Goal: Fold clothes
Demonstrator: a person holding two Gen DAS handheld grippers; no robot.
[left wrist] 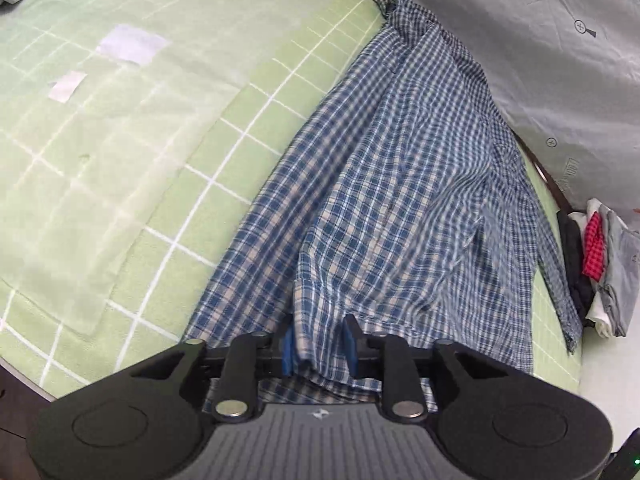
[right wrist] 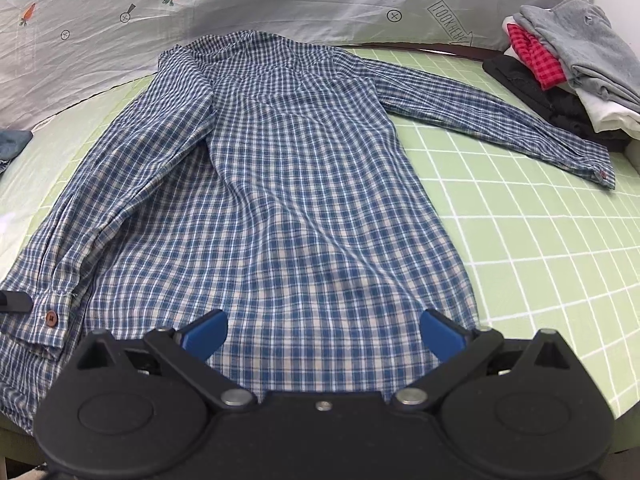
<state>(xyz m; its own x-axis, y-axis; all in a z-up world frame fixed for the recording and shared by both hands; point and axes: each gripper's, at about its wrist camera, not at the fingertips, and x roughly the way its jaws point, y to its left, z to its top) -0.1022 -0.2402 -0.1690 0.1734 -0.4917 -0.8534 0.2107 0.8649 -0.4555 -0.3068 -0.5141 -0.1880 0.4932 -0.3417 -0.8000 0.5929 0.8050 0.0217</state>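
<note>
One wrinkled plaid shirt [right wrist: 280, 184] is pinched in the left claw [left wrist: 318, 346].

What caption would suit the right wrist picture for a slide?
Open right gripper hovers over the hem of a blue plaid shirt spread on a green grid sheet, folded clothes pile beyond.

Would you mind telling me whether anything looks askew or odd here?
The shirt lies unevenly: its left side is bunched and doubled over, while the other sleeve stretches straight toward the clothes pile. The left gripper pinches its hem; the right gripper is open.
</note>
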